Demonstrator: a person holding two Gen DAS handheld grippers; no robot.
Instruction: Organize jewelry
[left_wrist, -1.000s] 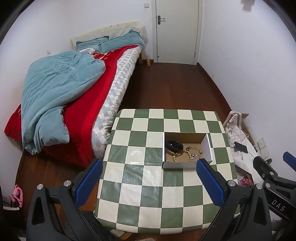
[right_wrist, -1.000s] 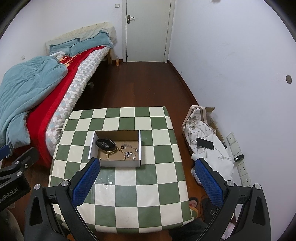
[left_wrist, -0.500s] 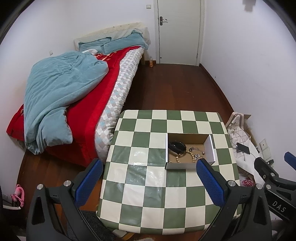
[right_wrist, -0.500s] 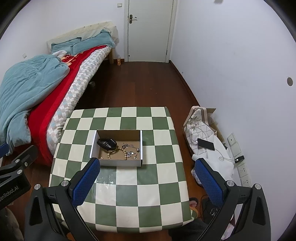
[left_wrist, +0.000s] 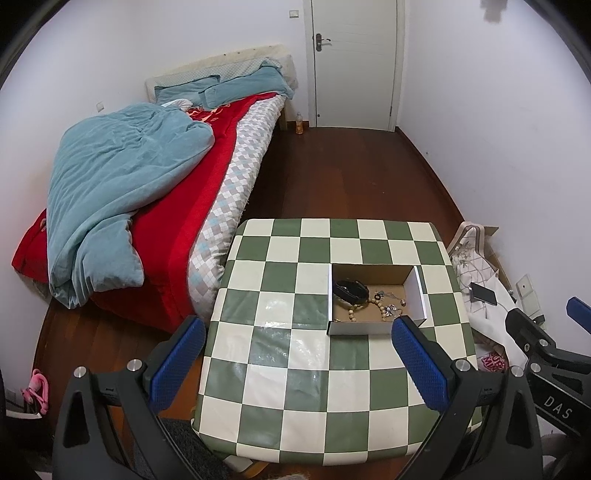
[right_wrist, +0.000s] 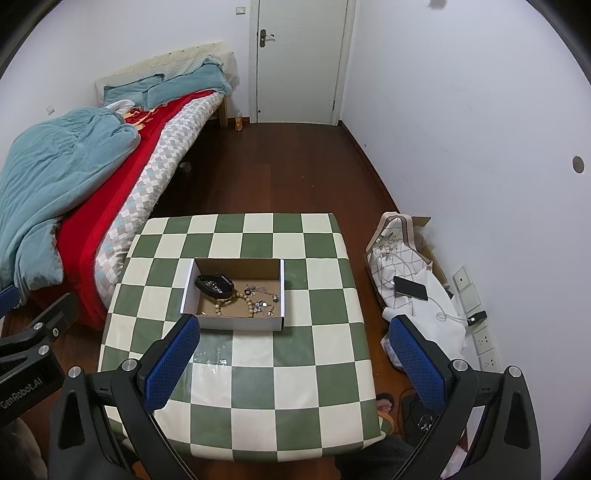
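A shallow cardboard box (right_wrist: 236, 295) holds the jewelry: a black bracelet (right_wrist: 214, 286), wooden beads (right_wrist: 236, 301) and small silver pieces (right_wrist: 264, 301). It sits on the green-and-white checkered worktop (right_wrist: 258, 369). Both the left gripper (left_wrist: 295, 363) and the right gripper (right_wrist: 291, 360) hover above, fingers spread wide, empty. A bed (left_wrist: 147, 206) stands to the left.

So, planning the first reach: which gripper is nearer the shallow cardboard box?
Neither clearly. The box lies ahead-left of the open right gripper and ahead-right of the open left gripper.
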